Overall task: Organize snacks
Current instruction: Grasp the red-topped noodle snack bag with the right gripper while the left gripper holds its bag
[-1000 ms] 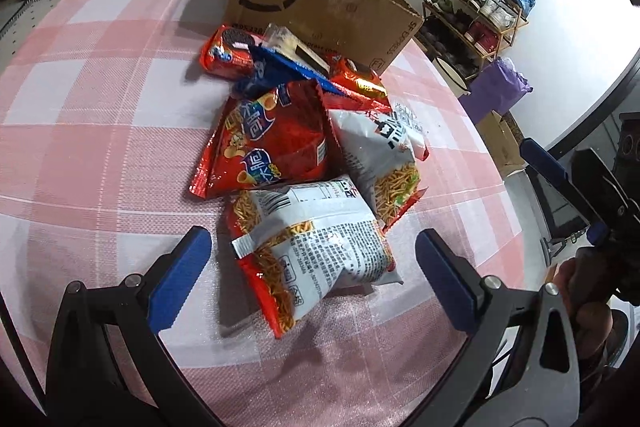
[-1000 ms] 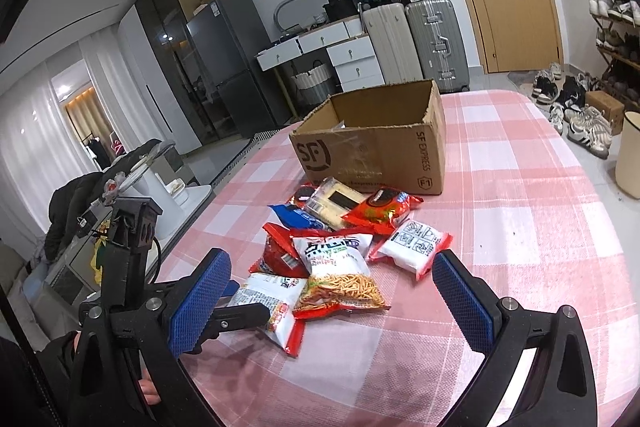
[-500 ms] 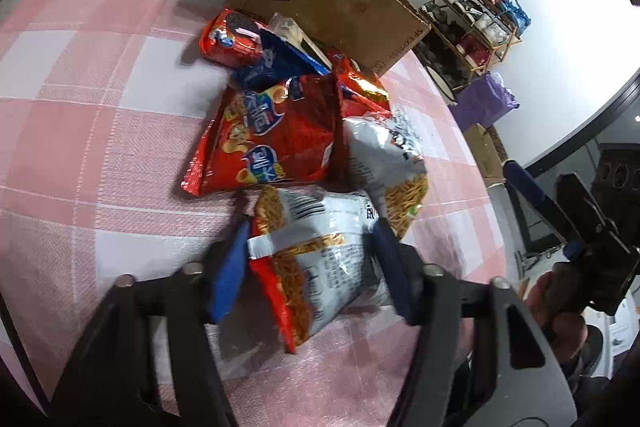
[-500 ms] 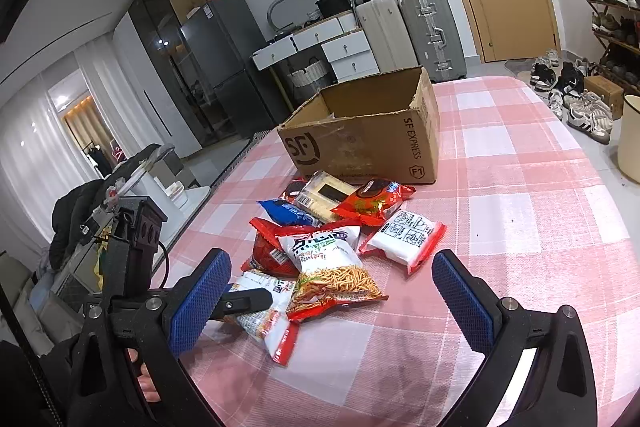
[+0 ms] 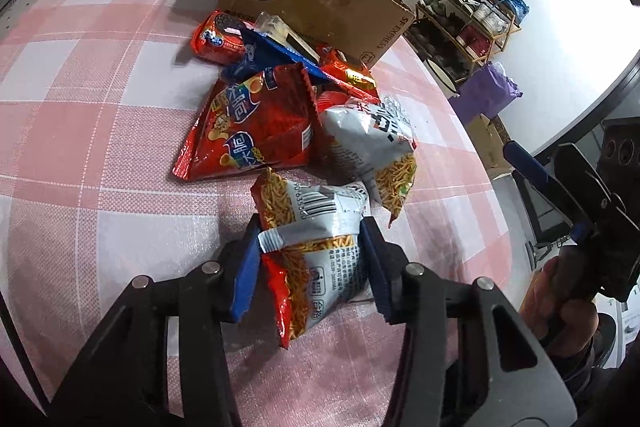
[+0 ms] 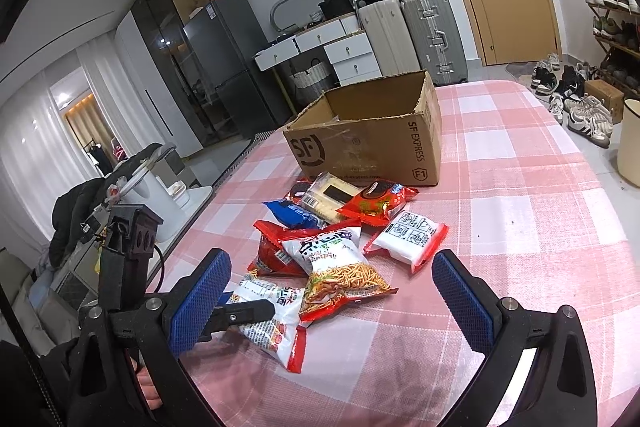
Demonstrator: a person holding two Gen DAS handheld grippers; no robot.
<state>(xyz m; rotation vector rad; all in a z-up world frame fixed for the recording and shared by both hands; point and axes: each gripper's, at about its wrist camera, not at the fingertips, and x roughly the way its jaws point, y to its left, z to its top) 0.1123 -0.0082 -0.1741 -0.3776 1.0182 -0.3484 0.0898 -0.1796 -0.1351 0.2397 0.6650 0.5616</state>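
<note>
My left gripper [image 5: 310, 263] is shut on a white and red noodle snack bag [image 5: 316, 247], which rests on the table nearest to me; it also shows in the right wrist view [image 6: 272, 319]. Beyond it lie a red chip bag [image 5: 252, 131], a second noodle snack bag [image 5: 380, 151], a blue packet [image 5: 264, 55] and a red cookie packet [image 5: 218, 37]. An open SF cardboard box [image 5: 316, 3] stands behind the pile, also in the right wrist view [image 6: 372, 143]. My right gripper [image 6: 332, 291] is open and empty, above the table in front of the pile.
The table has a pink checked cloth [image 6: 520, 211]. A white packet [image 6: 408, 237] and a red packet [image 6: 376, 203] lie on the pile's right side. Suitcases [image 6: 432, 31], a fridge [image 6: 228, 67] and a shoe rack [image 5: 468, 15] stand around the room.
My left gripper moved forward around the nearest noodle snack bag and closed on it. The right gripper stayed open and shifted only slightly.
</note>
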